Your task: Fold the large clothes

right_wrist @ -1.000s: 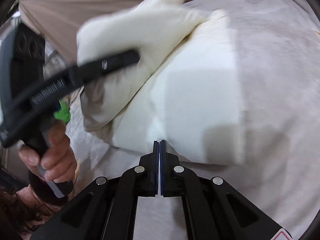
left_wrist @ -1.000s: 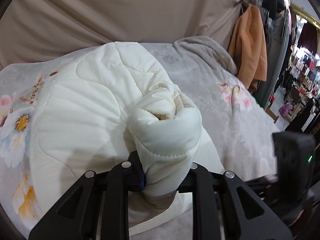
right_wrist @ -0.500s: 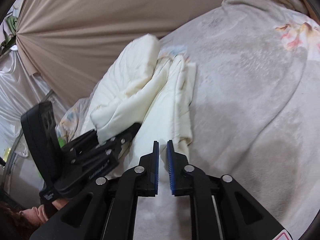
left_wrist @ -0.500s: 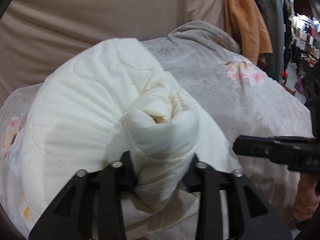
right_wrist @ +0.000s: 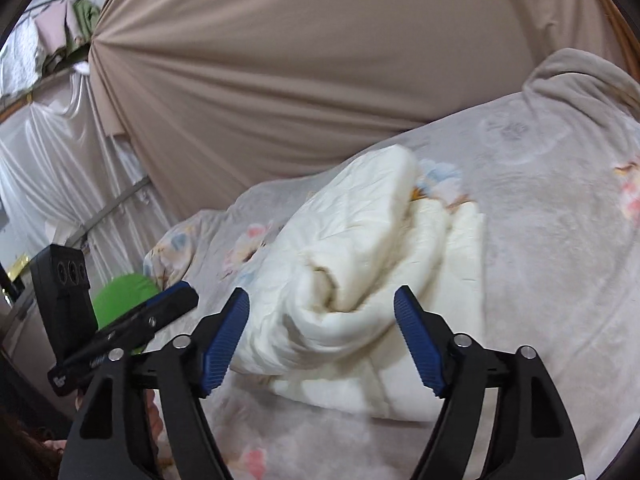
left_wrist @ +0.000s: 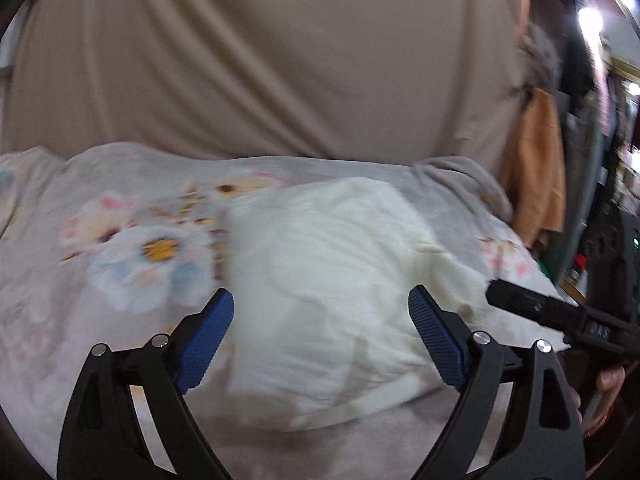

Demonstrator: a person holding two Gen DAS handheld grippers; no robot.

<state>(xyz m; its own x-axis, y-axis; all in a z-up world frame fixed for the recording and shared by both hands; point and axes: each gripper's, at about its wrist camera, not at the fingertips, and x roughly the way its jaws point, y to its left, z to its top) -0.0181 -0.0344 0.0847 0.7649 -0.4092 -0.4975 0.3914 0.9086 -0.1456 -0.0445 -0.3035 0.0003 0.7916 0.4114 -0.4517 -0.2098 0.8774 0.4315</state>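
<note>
A cream quilted garment [left_wrist: 332,276] lies bunched in a folded heap on the grey flowered bedspread [left_wrist: 120,264]. My left gripper [left_wrist: 322,308] hovers just short of it, jaws opening wide, nothing pressed between the blue pads [left_wrist: 208,336]. From the right wrist view the same garment [right_wrist: 360,264] shows a rolled sleeve end facing me. My right gripper [right_wrist: 322,312] is also opening, its pads [right_wrist: 418,340] apart and clear of the cloth. The left gripper [right_wrist: 132,320] appears at the lower left of that view; the right gripper [left_wrist: 560,312] crosses the right side of the left wrist view.
A taupe draped curtain [right_wrist: 300,60] backs the bed. An orange coat [left_wrist: 536,168] and dark clothes hang at the right. Something green [right_wrist: 124,292] lies by the bed's left edge, white drapery [right_wrist: 60,168] beyond it. The bedspread [right_wrist: 560,240] stretches to the right of the garment.
Both grippers went from shut to wide open. The left one let go of the garment's rolled sleeve and drew back and up; the garment now rests on the bed. The right gripper rose.
</note>
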